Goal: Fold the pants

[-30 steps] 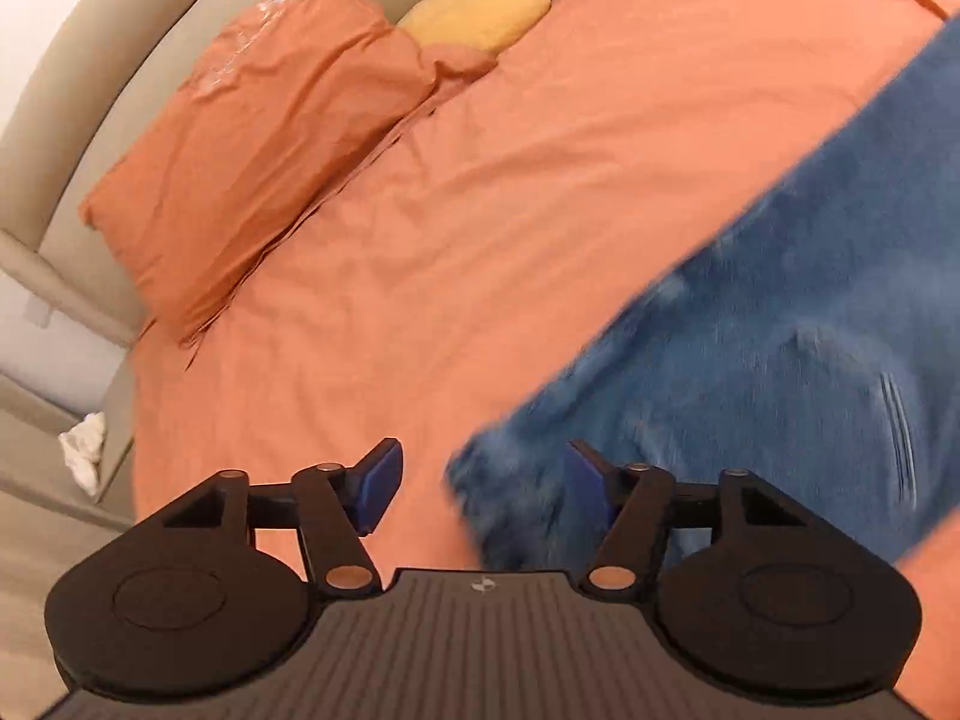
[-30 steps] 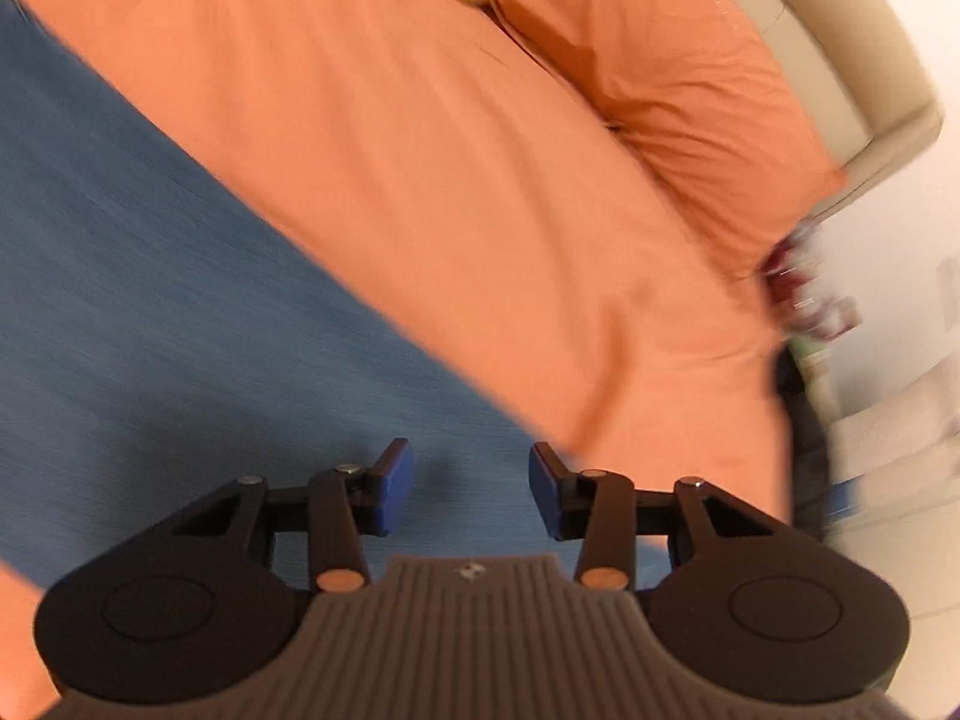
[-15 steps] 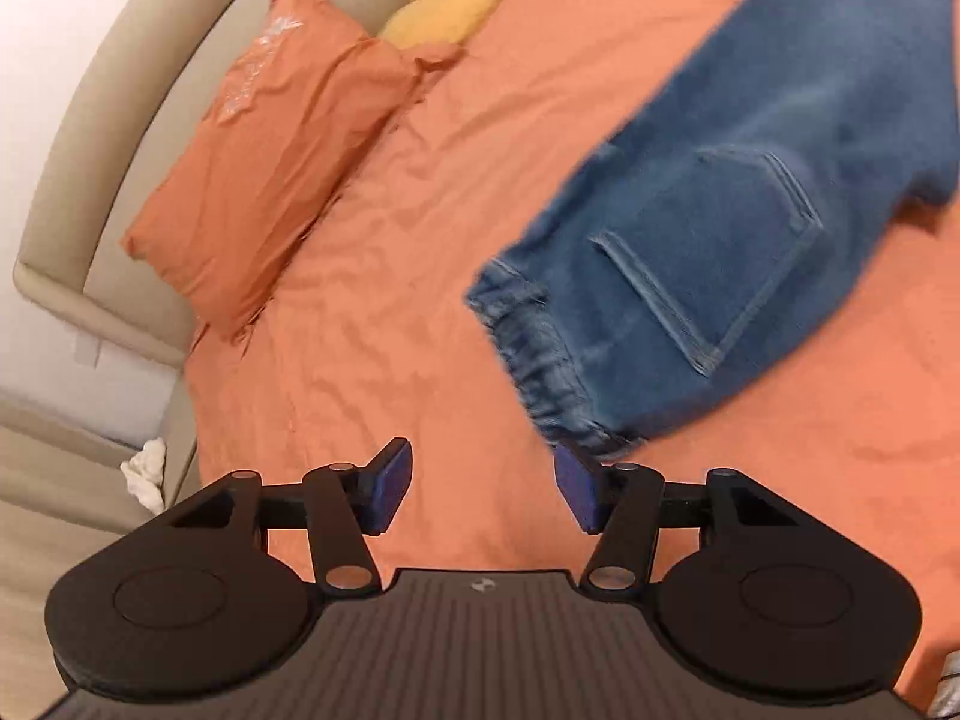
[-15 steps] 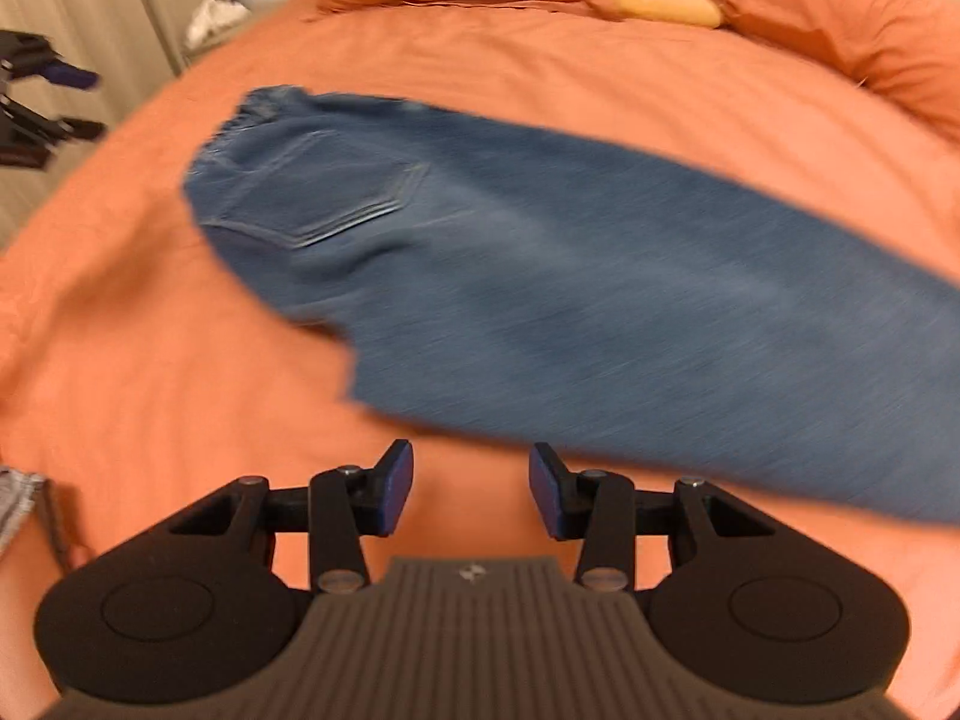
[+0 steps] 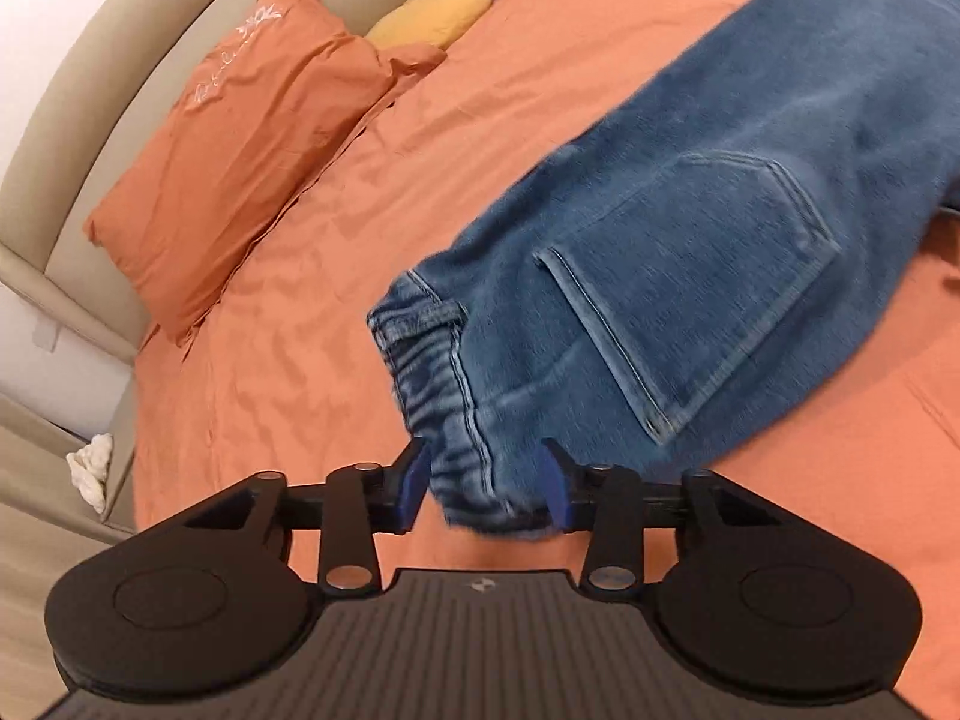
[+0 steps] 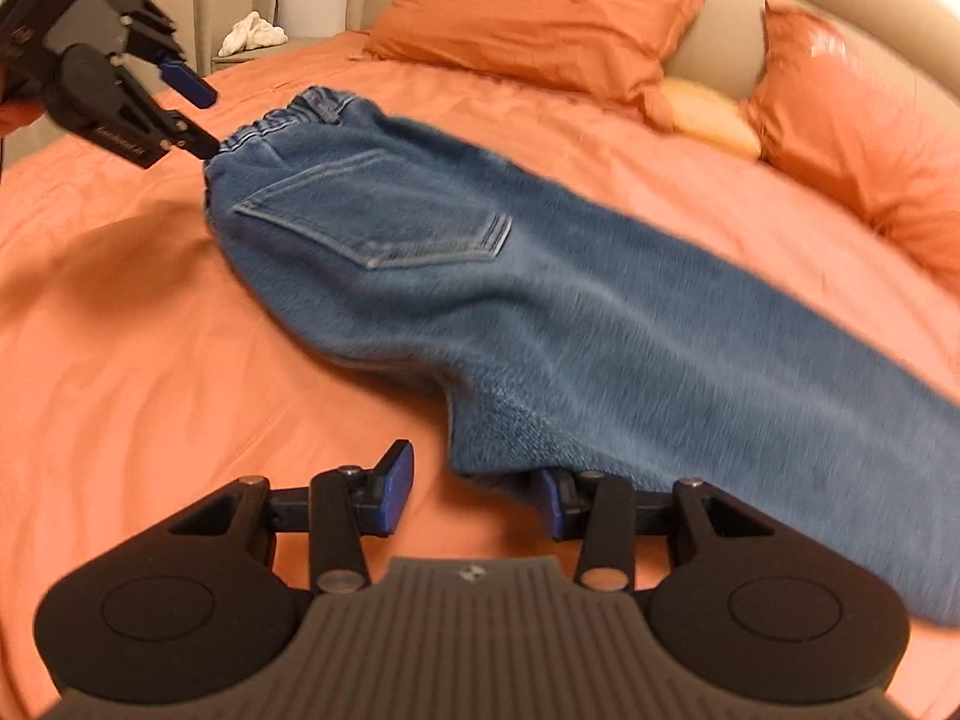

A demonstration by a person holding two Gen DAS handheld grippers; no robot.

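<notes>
Jeans [image 6: 540,276] lie flat on the orange bed cover [image 6: 150,360], folded lengthwise, back pocket [image 6: 384,216] facing up. Waistband [image 5: 432,372] end points toward my left side; legs run off toward the right of the right-cam view.

L claw [image 5: 486,486]: spread wide. Elastic waistband corner sits between the two blue pads [image 5: 414,480]. Pads are on either side of the denim, not pressed onto it. Seen from the right cam, the L claw [image 6: 192,114] hangs at the waistband edge, upper pad above the fabric, lower tip level w/ the gathered band.

R claw [image 6: 474,492]: also spread. Left pad [image 6: 396,480] is clear of the cloth, over bare bed cover. Right pad [image 6: 549,498] is partly hidden under the near edge of the jeans, approx. at the crotch/leg fold. Contact there: cannot tell, edge is blurred. No pinch on either side.

Surroundings, ref. only:
- Two orange pillows [image 6: 540,6] at the head of the bed, a third partly in the left cam view.
- Yellow cushion [image 6: 708,114] between the pillows.
- Beige padded headboard [image 5: 120,78] curving behind them.
- White crumpled cloth [image 5: 90,468] on the ledge beside the bed.

Bed cover is wrinkled around the jeans.
</notes>
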